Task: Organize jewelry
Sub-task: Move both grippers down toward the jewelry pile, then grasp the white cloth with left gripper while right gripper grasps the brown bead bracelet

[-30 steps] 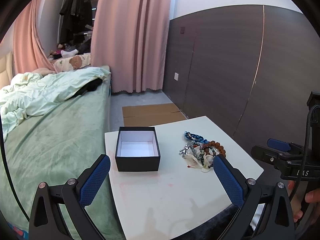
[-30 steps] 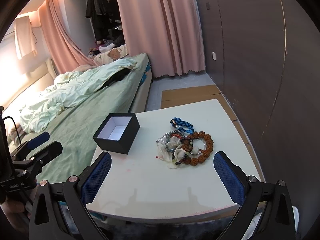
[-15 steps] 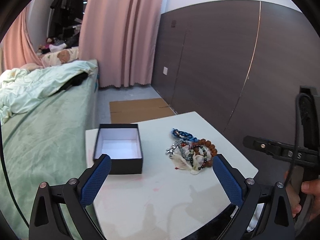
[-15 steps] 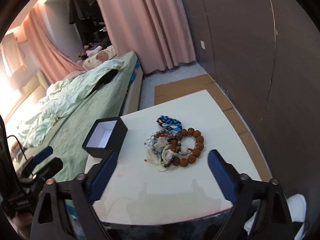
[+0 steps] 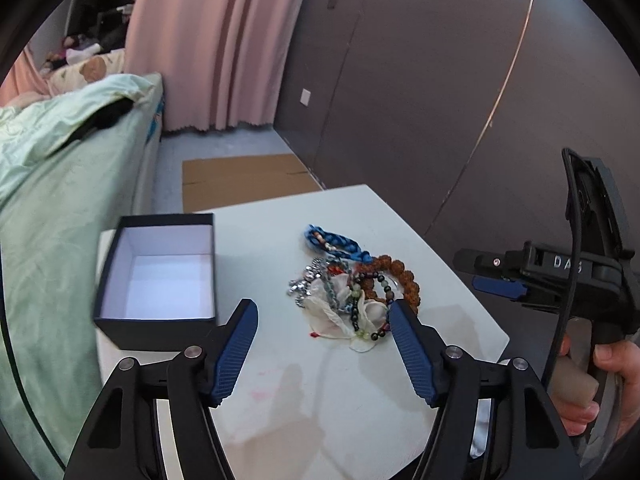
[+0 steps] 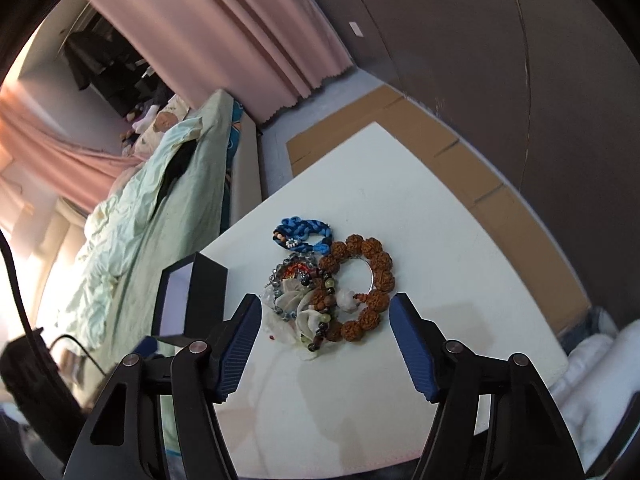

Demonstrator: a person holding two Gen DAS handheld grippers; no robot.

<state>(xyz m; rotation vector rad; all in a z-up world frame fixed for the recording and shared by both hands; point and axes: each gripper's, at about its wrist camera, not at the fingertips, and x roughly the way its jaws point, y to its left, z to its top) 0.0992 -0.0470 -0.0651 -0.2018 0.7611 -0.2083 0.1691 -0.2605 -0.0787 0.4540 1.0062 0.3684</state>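
A pile of jewelry [image 5: 349,287] lies on the white table [image 5: 304,396]: a blue braided bracelet [image 5: 336,243], a brown bead bracelet [image 5: 402,276] and smaller bead strings on white cloth. An open black box [image 5: 158,276] with a white inside stands left of the pile. My left gripper [image 5: 323,334] is open and empty, just short of the pile. My right gripper [image 6: 325,328] is open and empty, over the near edge of the pile [image 6: 328,288]. The box [image 6: 192,296] shows at its left.
A bed with a pale green quilt [image 5: 60,152] runs along the table's left side. A dark panelled wall [image 5: 440,100] stands behind and right. Flat cardboard [image 5: 244,178] lies on the floor beyond the table. Pink curtains [image 5: 216,40] hang at the back.
Both grippers have moved forward toward the jewelry pile, which now looks larger. The right gripper has tilted and come over the table. Both jaws stay open.
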